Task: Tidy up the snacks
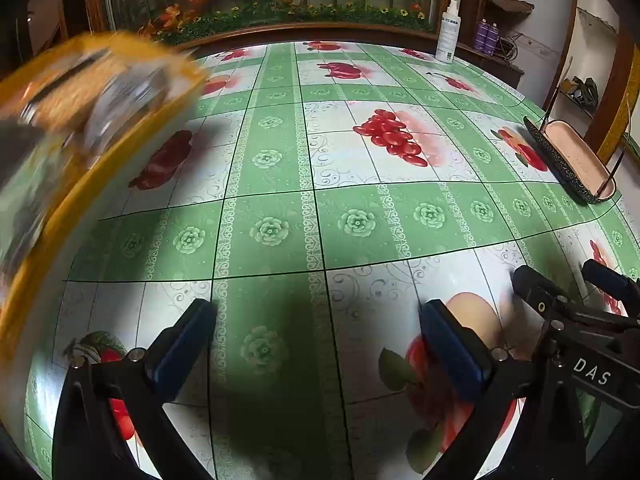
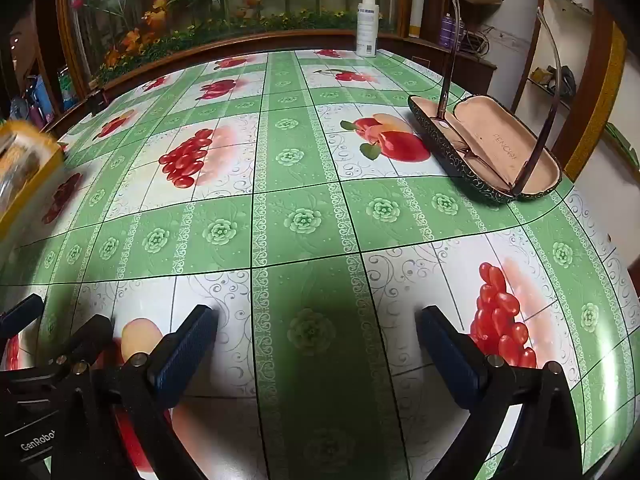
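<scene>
A yellow-rimmed tray (image 1: 100, 160) holding blurred snack packets (image 1: 72, 96) shows at the left edge of the left wrist view, smeared by motion. It also shows at the far left of the right wrist view (image 2: 28, 184). My left gripper (image 1: 318, 340) is open and empty above the green fruit-print tablecloth (image 1: 320, 216). My right gripper (image 2: 318, 344) is open and empty too, just right of the left one. The right gripper also shows in the left wrist view (image 1: 576, 284).
An open glasses case (image 2: 492, 148) with glasses standing in it lies at the right of the table, also in the left wrist view (image 1: 572, 160). A white spray bottle (image 2: 367, 24) stands at the far edge. A glass-fronted plant display (image 2: 224, 4) runs behind the table.
</scene>
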A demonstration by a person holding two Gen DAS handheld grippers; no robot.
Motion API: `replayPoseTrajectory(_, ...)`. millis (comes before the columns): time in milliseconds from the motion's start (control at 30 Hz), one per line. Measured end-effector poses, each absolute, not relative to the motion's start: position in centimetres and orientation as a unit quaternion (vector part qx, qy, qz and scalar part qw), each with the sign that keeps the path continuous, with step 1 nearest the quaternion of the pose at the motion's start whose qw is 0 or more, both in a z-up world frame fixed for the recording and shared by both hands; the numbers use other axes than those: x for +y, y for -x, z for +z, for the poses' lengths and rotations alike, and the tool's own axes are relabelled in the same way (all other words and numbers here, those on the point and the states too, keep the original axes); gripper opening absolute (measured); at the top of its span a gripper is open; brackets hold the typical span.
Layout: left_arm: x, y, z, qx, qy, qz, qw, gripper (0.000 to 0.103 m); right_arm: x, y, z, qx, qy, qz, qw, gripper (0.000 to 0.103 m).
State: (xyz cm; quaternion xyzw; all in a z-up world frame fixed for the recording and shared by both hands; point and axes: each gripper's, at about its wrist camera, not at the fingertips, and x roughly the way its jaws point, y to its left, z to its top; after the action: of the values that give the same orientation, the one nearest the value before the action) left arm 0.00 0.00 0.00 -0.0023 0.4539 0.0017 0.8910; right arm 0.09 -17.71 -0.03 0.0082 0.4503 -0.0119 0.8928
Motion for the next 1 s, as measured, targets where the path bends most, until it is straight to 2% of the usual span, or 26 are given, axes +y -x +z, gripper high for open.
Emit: replayPoseTrajectory(1000, 0.33, 0.11, 0.06, 0.454, 0.004, 0.003, 0.891, 0.103, -17.78, -0.14, -0.05, 0.450, -0.008, -0.012, 0.893, 0.102)
